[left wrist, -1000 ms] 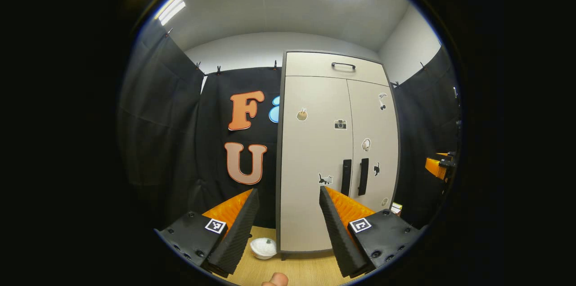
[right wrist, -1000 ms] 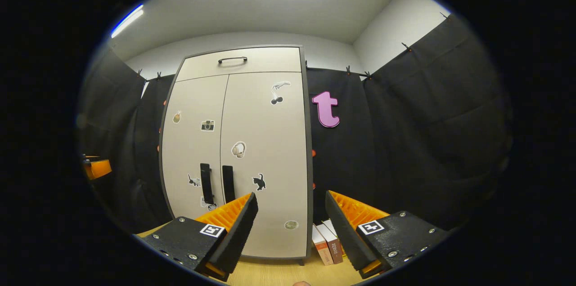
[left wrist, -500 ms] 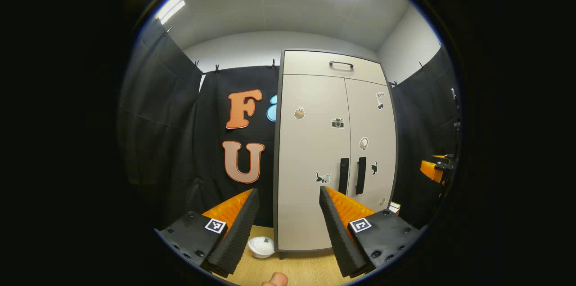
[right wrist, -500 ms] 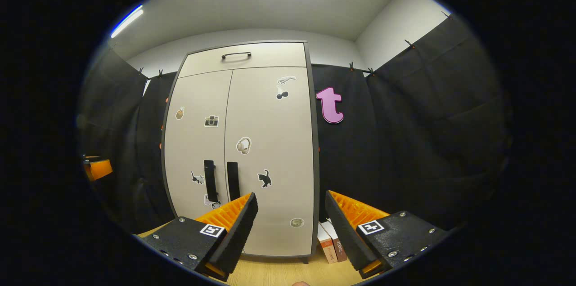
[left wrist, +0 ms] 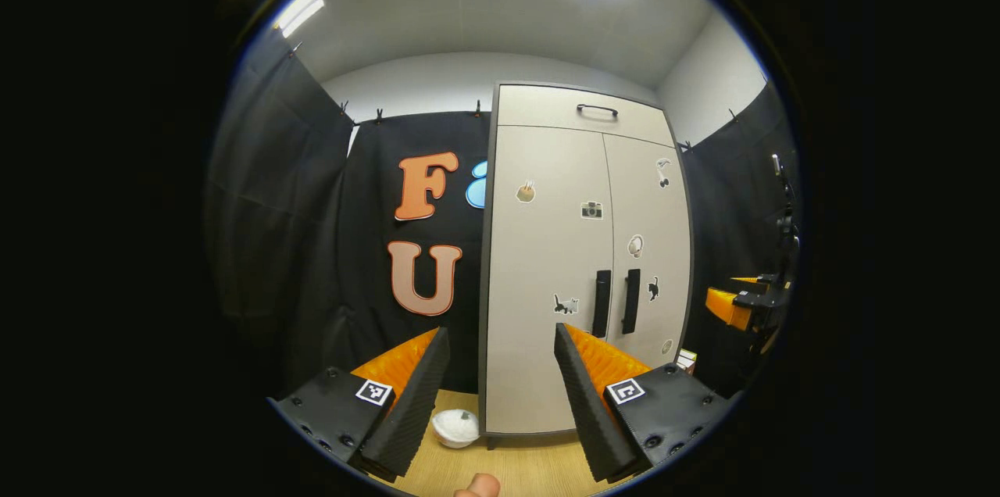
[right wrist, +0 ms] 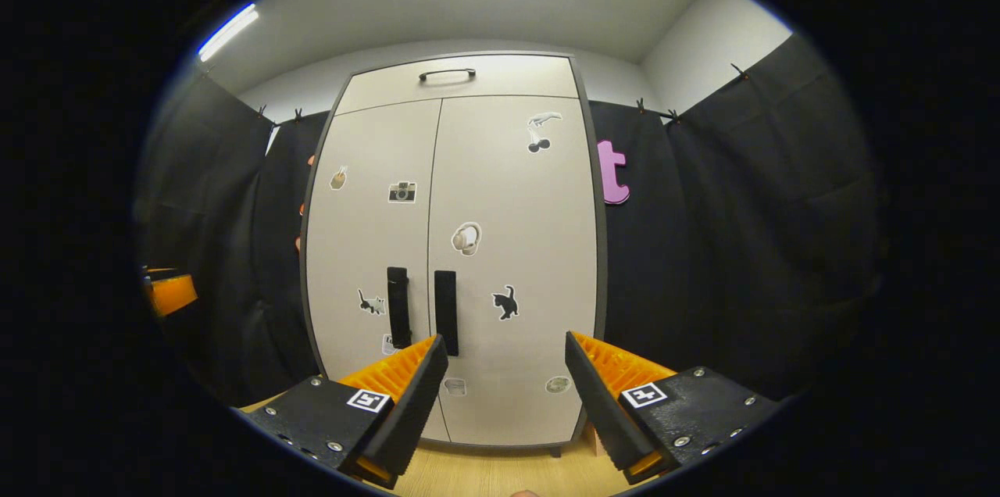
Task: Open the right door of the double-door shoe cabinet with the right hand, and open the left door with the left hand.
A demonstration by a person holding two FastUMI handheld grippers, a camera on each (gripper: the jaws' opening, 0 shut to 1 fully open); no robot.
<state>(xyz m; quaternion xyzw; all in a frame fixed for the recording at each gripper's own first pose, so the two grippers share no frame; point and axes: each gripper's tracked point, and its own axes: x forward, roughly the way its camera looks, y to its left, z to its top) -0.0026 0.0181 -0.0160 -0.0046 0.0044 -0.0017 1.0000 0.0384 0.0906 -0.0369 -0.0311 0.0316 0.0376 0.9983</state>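
The beige double-door shoe cabinet [left wrist: 547, 262] [right wrist: 508, 192] stands ahead with both doors shut and stickers on them. Two black vertical handles sit side by side at the middle seam: the left door's handle [left wrist: 601, 303] [right wrist: 398, 307] and the right door's handle [left wrist: 631, 300] [right wrist: 445, 312]. My left gripper [left wrist: 500, 333] is open and empty, well short of the cabinet and off to its left. My right gripper [right wrist: 504, 341] is open and empty, facing the right door from a short distance, with the handles just left of its left finger. At the far edges I see the right gripper [left wrist: 738, 305] and the left gripper [right wrist: 168, 292].
A top drawer with a black handle [left wrist: 597, 109] [right wrist: 446, 74] caps the cabinet. A white bowl-like thing [left wrist: 455, 427] lies on the wooden floor [left wrist: 531, 466] by the cabinet's left foot. Books [left wrist: 687, 360] stand at its right side. Black cloth walls close in all round.
The right gripper has moved closer to the cabinet and turned toward it, so the doors now look larger and centred. The left gripper has hardly shifted.
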